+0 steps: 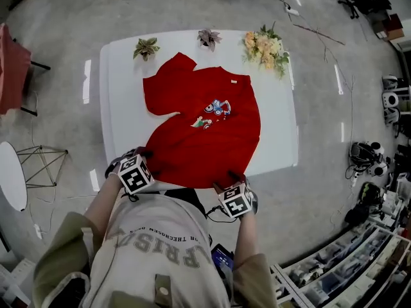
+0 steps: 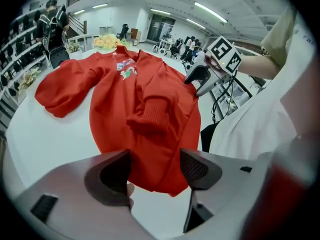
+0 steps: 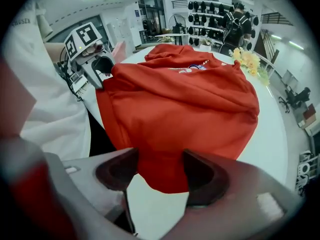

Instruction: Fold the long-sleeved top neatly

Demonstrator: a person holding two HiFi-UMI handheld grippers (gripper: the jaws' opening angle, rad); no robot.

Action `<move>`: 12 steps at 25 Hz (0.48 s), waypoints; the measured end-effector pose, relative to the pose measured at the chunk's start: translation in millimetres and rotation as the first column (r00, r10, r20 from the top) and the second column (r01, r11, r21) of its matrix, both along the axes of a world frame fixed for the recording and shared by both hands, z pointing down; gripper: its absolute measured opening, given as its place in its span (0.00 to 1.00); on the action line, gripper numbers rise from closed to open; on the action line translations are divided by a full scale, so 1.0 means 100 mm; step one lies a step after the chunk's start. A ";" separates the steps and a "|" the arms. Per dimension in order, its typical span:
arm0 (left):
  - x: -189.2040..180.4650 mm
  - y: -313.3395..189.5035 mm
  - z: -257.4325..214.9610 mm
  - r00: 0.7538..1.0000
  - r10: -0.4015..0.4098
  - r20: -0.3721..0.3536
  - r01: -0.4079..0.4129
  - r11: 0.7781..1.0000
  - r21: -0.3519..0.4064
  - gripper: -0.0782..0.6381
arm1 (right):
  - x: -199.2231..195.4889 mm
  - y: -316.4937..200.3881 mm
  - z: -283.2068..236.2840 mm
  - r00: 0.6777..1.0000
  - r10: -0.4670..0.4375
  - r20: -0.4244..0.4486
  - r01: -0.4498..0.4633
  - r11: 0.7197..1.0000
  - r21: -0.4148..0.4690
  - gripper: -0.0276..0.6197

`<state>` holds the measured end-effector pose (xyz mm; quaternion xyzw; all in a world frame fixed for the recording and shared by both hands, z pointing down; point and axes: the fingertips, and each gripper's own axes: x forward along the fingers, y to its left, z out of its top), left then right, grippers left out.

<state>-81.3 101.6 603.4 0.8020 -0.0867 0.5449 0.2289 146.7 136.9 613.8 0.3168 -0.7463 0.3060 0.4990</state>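
A red long-sleeved top (image 1: 205, 133) with a small cartoon print lies spread on the white table (image 1: 119, 108), its hem toward me. One sleeve (image 2: 60, 89) lies out to the side. The other sleeve is folded over the body, with its cuff (image 2: 150, 116) on the front. My left gripper (image 1: 144, 154) is at the near left hem corner, jaws wide, with the hem (image 2: 157, 176) between them and unpressed. My right gripper (image 1: 235, 178) is at the near right hem corner, also open, with red cloth (image 3: 160, 174) between its jaws.
Three flower decorations (image 1: 146, 47) (image 1: 209, 38) (image 1: 266, 49) stand along the table's far edge. The near edge meets my body. A red chair (image 1: 9, 69) and a white round stool (image 1: 13, 175) stand on the floor at the left, and shelves (image 1: 347, 268) at the lower right.
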 end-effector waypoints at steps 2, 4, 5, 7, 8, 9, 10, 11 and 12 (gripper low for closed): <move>0.03 -0.09 -0.18 0.999 -0.007 -0.050 0.012 0.995 0.094 0.52 | -0.02 -0.08 -0.15 1.000 0.030 0.001 -0.030 0.999 0.045 0.49; 0.16 -0.31 -0.40 0.991 -0.014 -0.131 0.046 0.969 0.243 0.52 | -0.09 -0.24 -0.37 0.998 0.062 0.029 -0.065 0.991 0.118 0.49; 0.23 -0.38 -0.44 0.988 -0.001 -0.151 0.044 0.958 0.283 0.51 | -0.13 -0.30 -0.46 0.997 0.066 0.041 -0.071 0.987 0.142 0.49; 0.36 -0.39 -0.39 0.990 0.083 -0.115 -0.046 0.954 0.295 0.51 | -0.18 -0.33 -0.57 0.998 0.051 0.032 -0.056 0.984 0.171 0.49; 0.40 -0.38 -0.36 0.987 0.139 -0.076 -0.109 0.944 0.312 0.46 | -0.17 -0.32 -0.62 0.999 0.043 0.014 -0.045 0.982 0.183 0.49; 0.43 -0.38 -0.38 0.982 0.183 -0.046 -0.154 0.920 0.359 0.29 | -0.13 -0.30 -0.67 0.999 0.041 -0.005 -0.039 0.980 0.197 0.49; 0.46 -0.42 -0.48 0.978 0.206 -0.035 -0.170 0.883 0.437 0.17 | -0.09 -0.29 -0.73 0.999 0.050 -0.020 -0.044 0.976 0.215 0.49; 0.50 -0.47 -0.63 0.975 0.217 -0.042 -0.162 0.828 0.536 0.16 | -0.04 -0.29 -0.79 0.997 0.068 -0.029 -0.060 0.970 0.238 0.49; 0.54 -0.51 -0.83 0.971 0.232 -0.058 -0.141 0.750 0.646 0.16 | 0.01 -0.29 -0.84 0.995 0.093 -0.030 -0.082 0.962 0.261 0.49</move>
